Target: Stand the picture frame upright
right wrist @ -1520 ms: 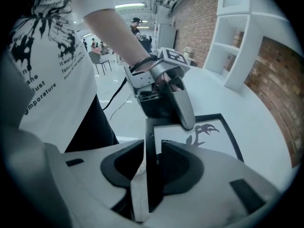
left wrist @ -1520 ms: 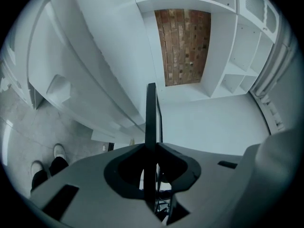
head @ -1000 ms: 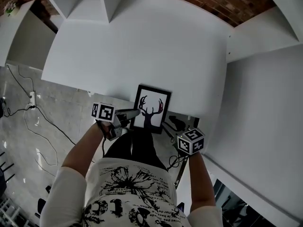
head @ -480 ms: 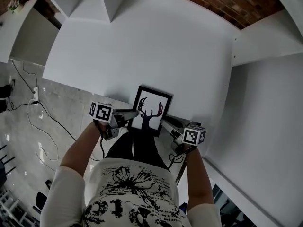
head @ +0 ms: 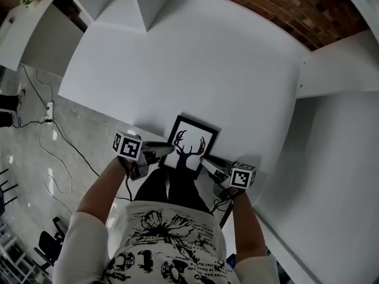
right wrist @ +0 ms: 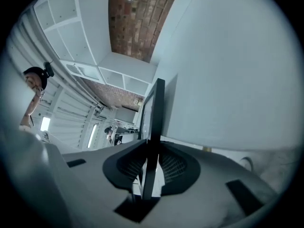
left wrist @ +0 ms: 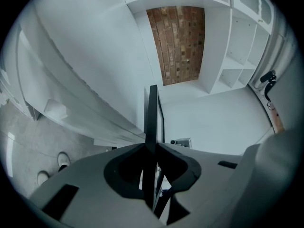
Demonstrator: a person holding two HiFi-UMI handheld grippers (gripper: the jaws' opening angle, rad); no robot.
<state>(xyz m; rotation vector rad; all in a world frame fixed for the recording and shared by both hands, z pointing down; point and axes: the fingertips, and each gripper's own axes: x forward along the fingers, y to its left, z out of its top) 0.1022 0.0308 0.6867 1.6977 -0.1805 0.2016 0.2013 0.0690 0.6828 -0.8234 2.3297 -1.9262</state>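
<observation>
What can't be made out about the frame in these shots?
- Back of the picture frame, any stand: head view shows only its front; both gripper views see it edge-on.
- Whether its bottom edge touches the table: covered by the left gripper in its own view, unclear from the head view.

White table [head: 189, 58], brick wall [head: 266, 7] behind, grey floor [head: 65, 141] (shiny) on L.

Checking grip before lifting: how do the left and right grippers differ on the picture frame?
The left gripper clamps the picture frame's left edge, the right gripper its right edge. The left gripper comes in sideways; the right gripper slants upward; its jaws have just been closing. Both pinch it.
</observation>
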